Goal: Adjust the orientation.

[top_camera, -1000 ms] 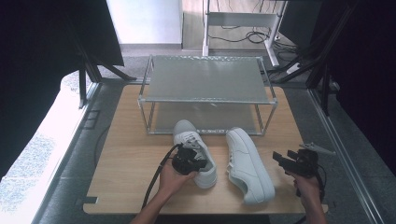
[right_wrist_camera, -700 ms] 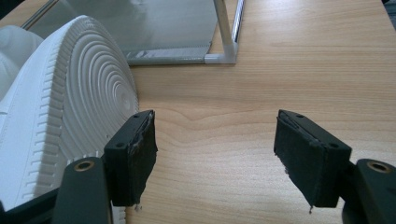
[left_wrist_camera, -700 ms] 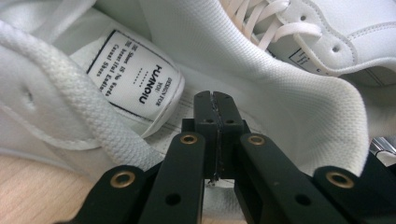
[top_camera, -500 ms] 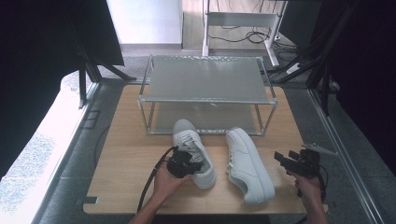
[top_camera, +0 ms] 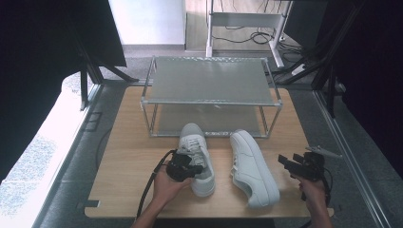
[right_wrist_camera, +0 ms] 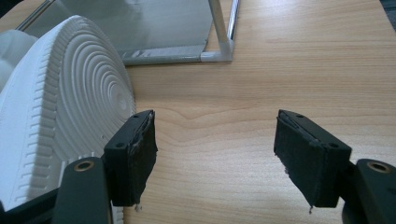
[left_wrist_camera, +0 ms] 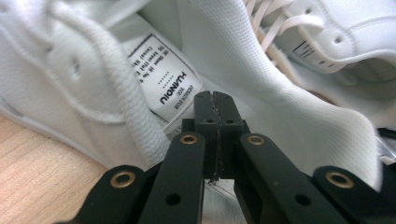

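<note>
Two white sneakers lie on the wooden table (top_camera: 128, 161) in front of a metal rack. The left shoe (top_camera: 195, 140) stands upright with its toe toward the rack. The right shoe (top_camera: 254, 166) lies on its side, its ribbed sole (right_wrist_camera: 70, 107) facing my right gripper. My left gripper (top_camera: 189, 167) sits over the left shoe's heel opening. Its jaws are shut (left_wrist_camera: 213, 100), tips against the white lining (left_wrist_camera: 93, 70) beside a sewn label (left_wrist_camera: 168, 88), and nothing shows between the pads. My right gripper (top_camera: 291, 162) hovers right of the right shoe, open (right_wrist_camera: 215, 154) and holding nothing.
The two-shelf metal rack (top_camera: 209, 80) stands at the back of the table, and one of its legs (right_wrist_camera: 219, 28) rises ahead of the right gripper. Bare wood lies to the right of the shoes. Cables trail on the floor behind the rack.
My left gripper has edged slightly left and toward the near edge over the left shoe. The shoes and the right gripper have stayed where they were.
</note>
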### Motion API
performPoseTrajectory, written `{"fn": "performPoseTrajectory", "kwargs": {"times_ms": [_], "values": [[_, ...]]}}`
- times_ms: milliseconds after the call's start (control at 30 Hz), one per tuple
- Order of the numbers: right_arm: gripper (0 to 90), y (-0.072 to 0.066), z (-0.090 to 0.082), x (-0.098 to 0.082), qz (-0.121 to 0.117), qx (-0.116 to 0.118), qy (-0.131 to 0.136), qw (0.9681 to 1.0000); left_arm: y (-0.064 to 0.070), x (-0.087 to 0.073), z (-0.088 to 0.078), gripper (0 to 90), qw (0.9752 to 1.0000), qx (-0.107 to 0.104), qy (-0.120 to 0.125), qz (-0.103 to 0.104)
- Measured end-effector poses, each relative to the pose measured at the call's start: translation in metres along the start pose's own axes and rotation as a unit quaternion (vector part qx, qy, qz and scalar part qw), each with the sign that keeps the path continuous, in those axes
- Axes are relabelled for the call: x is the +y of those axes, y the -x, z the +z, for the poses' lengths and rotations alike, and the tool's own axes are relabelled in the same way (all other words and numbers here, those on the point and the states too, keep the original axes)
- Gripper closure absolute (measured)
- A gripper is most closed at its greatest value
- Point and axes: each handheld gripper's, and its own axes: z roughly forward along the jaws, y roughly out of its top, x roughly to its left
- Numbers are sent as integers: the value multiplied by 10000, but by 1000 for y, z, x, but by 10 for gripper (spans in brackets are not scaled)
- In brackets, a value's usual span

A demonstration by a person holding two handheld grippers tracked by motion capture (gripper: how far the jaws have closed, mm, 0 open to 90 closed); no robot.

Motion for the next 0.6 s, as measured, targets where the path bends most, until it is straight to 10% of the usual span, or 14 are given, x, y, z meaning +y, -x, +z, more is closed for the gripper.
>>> {"fn": "performPoseTrajectory", "kwargs": {"times_ms": [600], "values": [[301,1,1,-1,63,-23,33,10000,-33,-36,-44,900,9995,142,146,-244]]}}
